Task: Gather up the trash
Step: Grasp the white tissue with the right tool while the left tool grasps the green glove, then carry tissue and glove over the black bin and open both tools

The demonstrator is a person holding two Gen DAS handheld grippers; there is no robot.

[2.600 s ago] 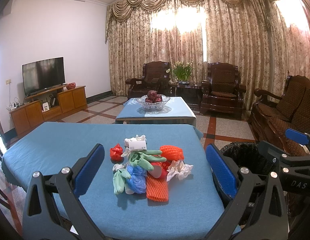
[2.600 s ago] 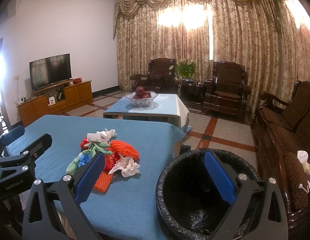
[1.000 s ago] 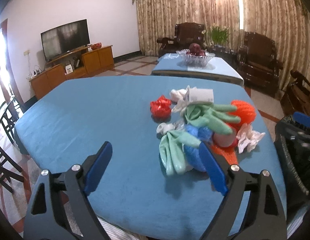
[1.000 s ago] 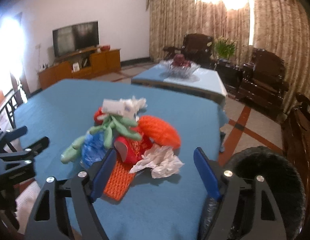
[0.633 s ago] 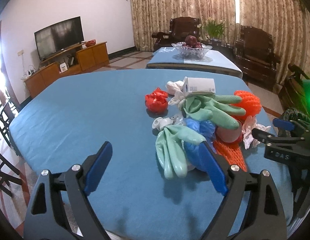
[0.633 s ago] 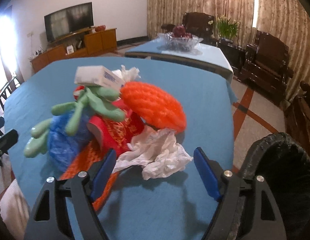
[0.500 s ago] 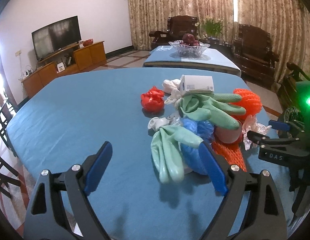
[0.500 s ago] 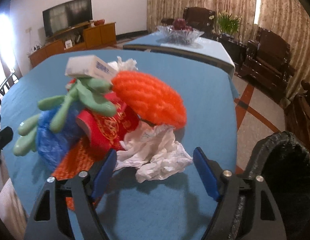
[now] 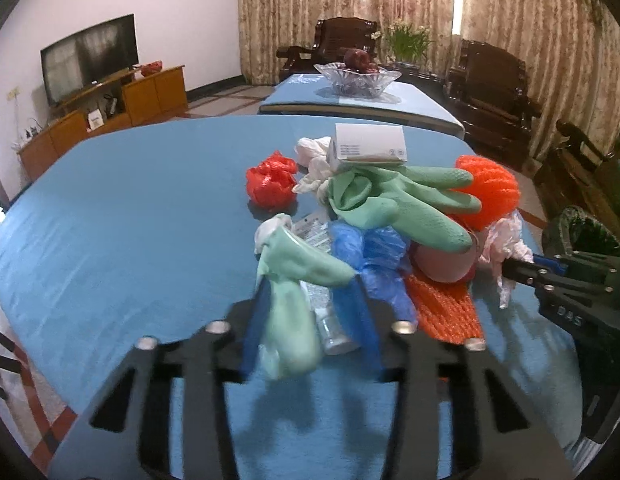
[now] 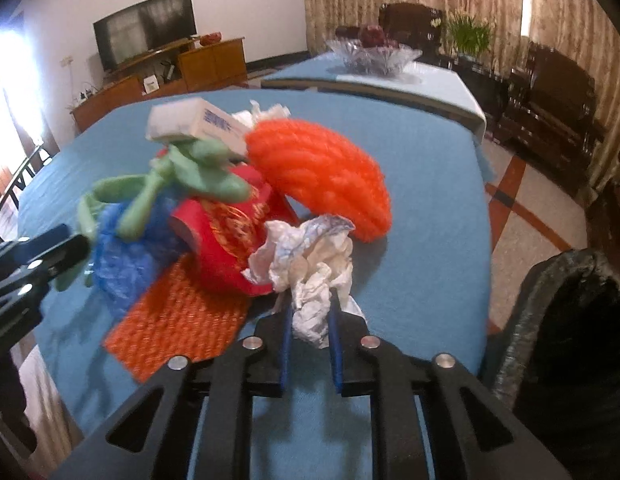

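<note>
- Trash lies in one heap on the blue tabletop (image 9: 129, 220); the black-lined bin (image 10: 570, 320) stands off its edge, at about 3 o'clock of the heap in the right wrist view.
- Half a second ago both claws stood spread wide around the heap; now both are narrow.
- Right claw (image 10: 310, 320) is pressed together on the crumpled white tissue (image 10: 310, 264), at the 5 o'clock side of the heap.
- Left claw (image 9: 305, 320) is closing on the pale green glove (image 9: 289, 300), which hangs between its blue pads; a small clear bottle (image 9: 334, 332) lies beside it.
- This means, I judge, that both first pieces are nearly secured, and carrying them to the bin comes next.
- Orange net, red cup and white box remain on the heap.
</note>
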